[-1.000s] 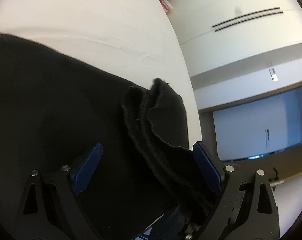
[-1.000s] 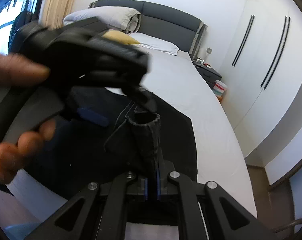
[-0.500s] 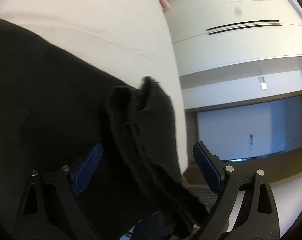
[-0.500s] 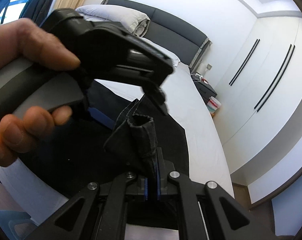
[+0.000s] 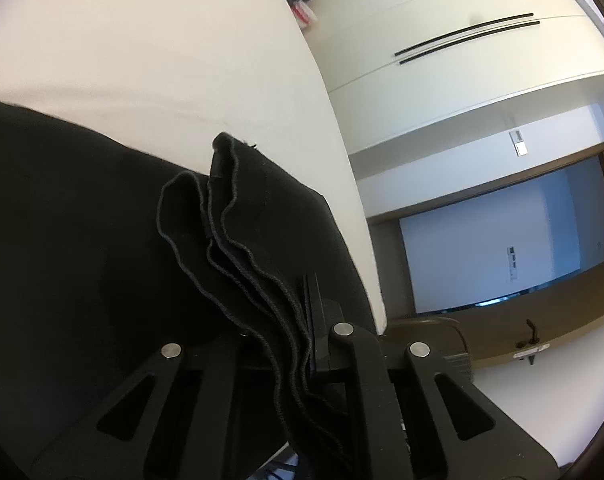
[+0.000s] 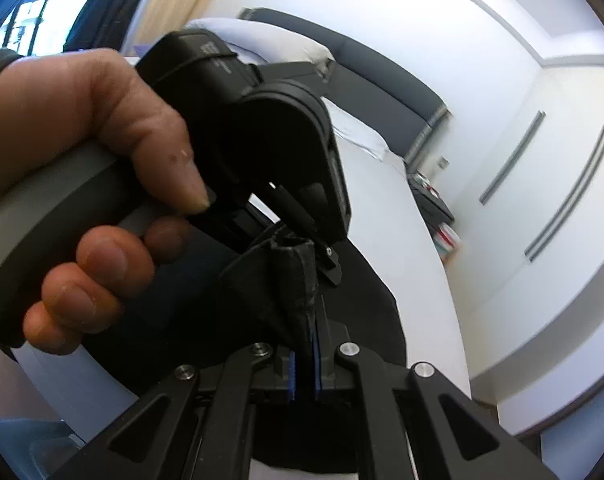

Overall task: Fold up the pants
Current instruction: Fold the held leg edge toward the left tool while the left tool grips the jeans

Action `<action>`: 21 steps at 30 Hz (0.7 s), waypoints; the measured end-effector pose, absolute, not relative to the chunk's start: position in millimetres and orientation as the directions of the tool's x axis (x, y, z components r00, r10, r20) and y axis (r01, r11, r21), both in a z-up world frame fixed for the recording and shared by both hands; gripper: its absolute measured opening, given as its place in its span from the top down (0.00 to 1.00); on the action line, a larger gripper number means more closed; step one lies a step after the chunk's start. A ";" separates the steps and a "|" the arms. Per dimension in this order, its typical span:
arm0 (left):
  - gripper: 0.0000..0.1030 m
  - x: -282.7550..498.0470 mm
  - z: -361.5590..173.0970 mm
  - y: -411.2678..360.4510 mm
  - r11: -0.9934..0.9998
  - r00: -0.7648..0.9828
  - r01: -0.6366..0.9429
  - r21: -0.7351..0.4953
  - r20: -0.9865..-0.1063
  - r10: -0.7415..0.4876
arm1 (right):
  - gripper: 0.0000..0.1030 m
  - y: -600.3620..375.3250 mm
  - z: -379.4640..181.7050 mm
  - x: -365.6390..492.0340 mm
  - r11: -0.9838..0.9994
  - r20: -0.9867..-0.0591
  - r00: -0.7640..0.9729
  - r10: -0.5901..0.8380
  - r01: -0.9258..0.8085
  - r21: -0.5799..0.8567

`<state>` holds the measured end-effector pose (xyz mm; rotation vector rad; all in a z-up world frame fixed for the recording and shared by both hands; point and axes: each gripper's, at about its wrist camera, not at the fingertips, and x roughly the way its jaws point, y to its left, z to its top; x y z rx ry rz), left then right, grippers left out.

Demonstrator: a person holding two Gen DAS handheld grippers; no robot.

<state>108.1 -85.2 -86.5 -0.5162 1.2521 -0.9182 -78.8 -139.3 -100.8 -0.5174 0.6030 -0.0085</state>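
Observation:
Black pants (image 5: 82, 240) lie spread on a white bed (image 5: 162, 60). In the left wrist view my left gripper (image 5: 286, 320) is shut on a bunched stack of the pants' hem edges (image 5: 230, 216), lifted above the bed. In the right wrist view my right gripper (image 6: 304, 364) is shut on the same bunch of black pants fabric (image 6: 298, 280). The left gripper's body (image 6: 262, 128), held by a hand (image 6: 82, 160), sits right in front of it, touching the bunch. The rest of the pants (image 6: 366, 320) hangs to the bed.
The bed's edge (image 5: 342, 184) runs on the right, with floor beyond. White wardrobes (image 5: 442, 40) stand past it. A nightstand (image 6: 430, 200) and a dark headboard (image 6: 382, 76) with pillows (image 6: 262, 36) are at the bed's far end.
My left gripper has closed from wide open onto the bunched hem. The two grippers have come close together, and the right one has lifted with its fabric.

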 end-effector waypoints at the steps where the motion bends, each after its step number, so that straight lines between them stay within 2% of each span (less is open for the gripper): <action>1: 0.94 107.6 -84.3 -78.1 0.564 0.051 0.305 -0.768 -0.578 -0.815 | 0.94 -133.7 -100.3 -77.7 0.872 -0.540 0.830 -0.142 -0.153 -0.466; 9: 0.94 111.2 -78.4 -5.5 0.616 0.113 0.262 -0.743 -0.610 -0.784 | 0.94 -79.9 -108.5 -68.0 0.847 -0.569 0.821 -0.040 -0.274 -0.455; 15: 0.94 115.7 -94.6 34.5 0.647 0.140 0.229 -0.727 -0.633 -0.761 | 0.94 -59.7 -127.7 -65.2 0.815 -0.605 0.796 0.002 -0.352 -0.461; 21: 0.94 110.9 -125.5 27.0 0.687 0.150 0.221 -0.692 -0.672 -0.725 | 0.94 -57.3 -141.1 -60.6 0.806 -0.641 0.767 0.028 -0.397 -0.440</action>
